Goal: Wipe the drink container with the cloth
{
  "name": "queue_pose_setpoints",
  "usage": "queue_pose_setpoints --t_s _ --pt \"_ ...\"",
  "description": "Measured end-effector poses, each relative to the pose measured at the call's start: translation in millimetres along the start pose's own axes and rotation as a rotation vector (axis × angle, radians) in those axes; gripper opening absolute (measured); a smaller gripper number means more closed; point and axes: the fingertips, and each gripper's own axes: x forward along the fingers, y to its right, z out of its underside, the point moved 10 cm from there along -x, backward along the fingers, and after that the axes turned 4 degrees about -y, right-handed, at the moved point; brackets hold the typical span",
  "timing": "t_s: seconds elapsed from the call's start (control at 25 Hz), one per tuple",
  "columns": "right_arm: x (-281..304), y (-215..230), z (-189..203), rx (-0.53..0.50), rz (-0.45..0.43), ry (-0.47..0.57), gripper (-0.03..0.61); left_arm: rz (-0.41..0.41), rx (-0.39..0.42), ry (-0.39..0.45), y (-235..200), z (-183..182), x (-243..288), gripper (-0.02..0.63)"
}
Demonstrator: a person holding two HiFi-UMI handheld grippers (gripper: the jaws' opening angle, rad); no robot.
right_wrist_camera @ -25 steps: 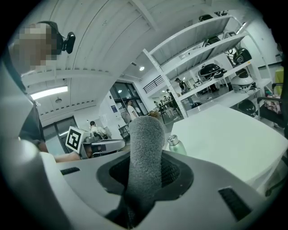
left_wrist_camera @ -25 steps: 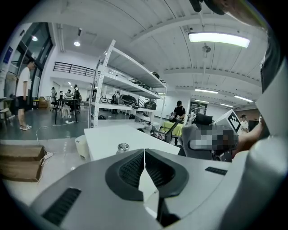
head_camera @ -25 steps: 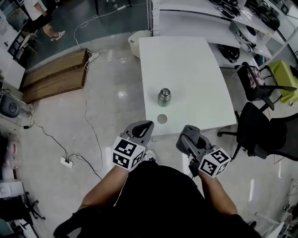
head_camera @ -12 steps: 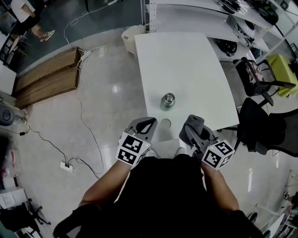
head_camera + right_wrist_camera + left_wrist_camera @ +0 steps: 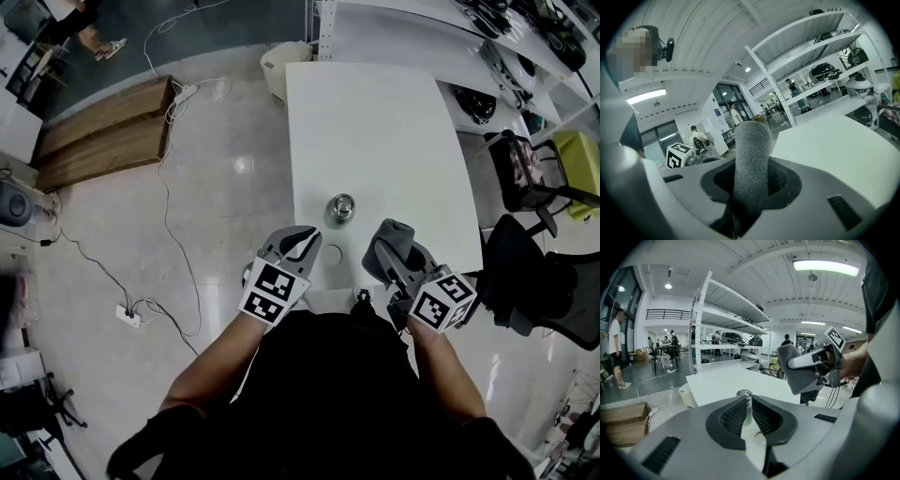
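Note:
A small steel drink container (image 5: 340,208) stands upright near the front edge of the white table (image 5: 375,122); its cap (image 5: 744,393) shows just beyond my left jaws. A round disc (image 5: 331,253) lies on the table in front of it. My left gripper (image 5: 305,240) hovers over the table's front edge, shut and empty (image 5: 747,405). My right gripper (image 5: 392,249) hangs to the right of the container, shut on a folded grey cloth (image 5: 751,154). The same cloth (image 5: 800,372) is seen from the left gripper view.
Black office chairs (image 5: 539,272) stand to the right of the table. Shelves with helmets (image 5: 487,56) run along the back right. A white bin (image 5: 281,64) sits at the table's far end. Cables and a power strip (image 5: 127,316) lie on the floor at left, beside wooden boards (image 5: 103,141).
The table and container have come closer under the grippers as the person stepped forward. Both grippers keep the same pose, and the cloth stays in the right one.

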Motion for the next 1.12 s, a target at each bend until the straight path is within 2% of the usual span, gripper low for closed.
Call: queue_pose_setpoints --t_s 0.08,0.2,0.52,0.8,1.12 --pt "4.6 6.3 -6.2 -0.012 -0.033 -0.01 0.107 -0.023 0.014 -0.024 -0.1 4.1 10.2 0.024" --pt "12.1 16.0 -18.1 -0.031 -0.074 -0.021 0.107 -0.036 0.018 -0.081 -2.1 11.0 31.2 0.121" --pt "21.8 45.7 -29.5 -0.032 -0.136 -0.026 0.107 -0.07 0.021 -0.166 -6.5 17.8 90.4 0.239" --pt "24.4 54.2 -29.3 -0.005 -0.151 -0.02 0.107 -0.051 0.017 -0.183 -15.1 16.1 117.5 0.273" --pt "29.4 58.9 -26.5 0.031 -0.168 -0.004 0.107 -0.064 0.001 -0.188 -14.9 14.1 134.5 0.273"
